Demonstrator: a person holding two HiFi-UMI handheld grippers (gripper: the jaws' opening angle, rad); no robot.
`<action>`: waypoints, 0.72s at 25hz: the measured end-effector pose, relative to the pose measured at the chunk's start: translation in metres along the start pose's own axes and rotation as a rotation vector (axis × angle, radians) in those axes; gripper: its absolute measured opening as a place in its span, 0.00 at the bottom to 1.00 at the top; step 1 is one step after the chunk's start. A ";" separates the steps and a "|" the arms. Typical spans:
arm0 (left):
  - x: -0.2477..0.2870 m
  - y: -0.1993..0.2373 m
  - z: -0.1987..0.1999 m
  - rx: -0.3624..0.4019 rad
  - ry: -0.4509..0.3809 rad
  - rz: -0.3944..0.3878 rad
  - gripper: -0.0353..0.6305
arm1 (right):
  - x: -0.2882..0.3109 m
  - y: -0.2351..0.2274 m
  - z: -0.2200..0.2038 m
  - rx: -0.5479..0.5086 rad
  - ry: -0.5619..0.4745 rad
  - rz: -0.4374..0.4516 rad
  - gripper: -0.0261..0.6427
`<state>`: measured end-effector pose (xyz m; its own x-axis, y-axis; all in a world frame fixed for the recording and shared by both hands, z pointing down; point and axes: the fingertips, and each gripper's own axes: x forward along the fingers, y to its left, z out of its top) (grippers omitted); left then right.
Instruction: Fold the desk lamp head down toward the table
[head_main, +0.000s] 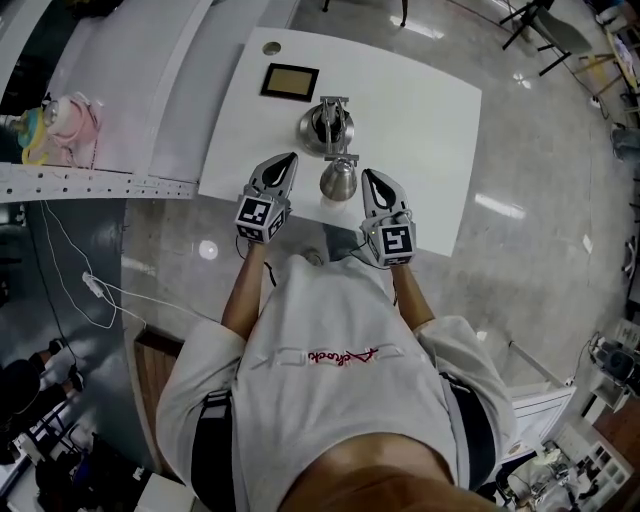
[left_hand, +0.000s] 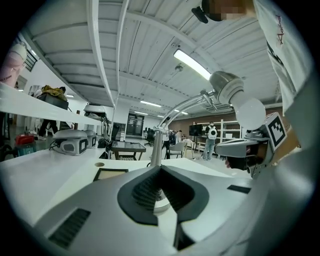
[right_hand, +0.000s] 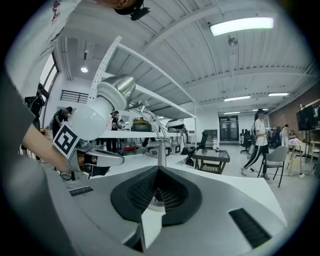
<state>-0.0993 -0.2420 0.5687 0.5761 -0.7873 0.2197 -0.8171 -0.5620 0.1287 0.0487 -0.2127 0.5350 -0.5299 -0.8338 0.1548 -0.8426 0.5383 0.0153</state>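
A silver desk lamp stands on the white table (head_main: 420, 120). Its round base (head_main: 326, 128) sits mid-table, and its curved arm carries the lamp head (head_main: 339, 178) out toward the near edge. My left gripper (head_main: 291, 158) is shut and empty, just left of the lamp head. My right gripper (head_main: 367, 174) is shut and empty, just right of it. In the left gripper view the lamp head (left_hand: 227, 87) with its white bulb (left_hand: 250, 112) hangs high at the right, above the post (left_hand: 156, 145). In the right gripper view the lamp head (right_hand: 117, 90) is at the upper left. Neither gripper touches the lamp.
A dark-framed flat pad (head_main: 290, 81) and a round hole (head_main: 271, 47) lie at the table's far left. A long shelf (head_main: 60, 180) with a pink object (head_main: 75, 120) runs along the left. A white cable (head_main: 95, 285) trails on the floor.
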 end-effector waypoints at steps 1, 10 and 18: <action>0.001 0.000 -0.002 -0.004 0.002 -0.001 0.08 | 0.001 -0.001 -0.002 0.004 0.006 0.001 0.05; 0.006 -0.001 -0.021 -0.030 0.030 -0.013 0.08 | 0.002 0.012 -0.026 0.041 0.053 0.021 0.05; 0.016 -0.001 -0.018 -0.044 -0.026 -0.052 0.19 | 0.002 0.011 -0.035 0.054 0.074 0.018 0.05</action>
<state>-0.0898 -0.2496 0.5896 0.6175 -0.7641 0.1863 -0.7860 -0.5909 0.1818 0.0418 -0.2046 0.5705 -0.5380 -0.8118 0.2272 -0.8381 0.5440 -0.0407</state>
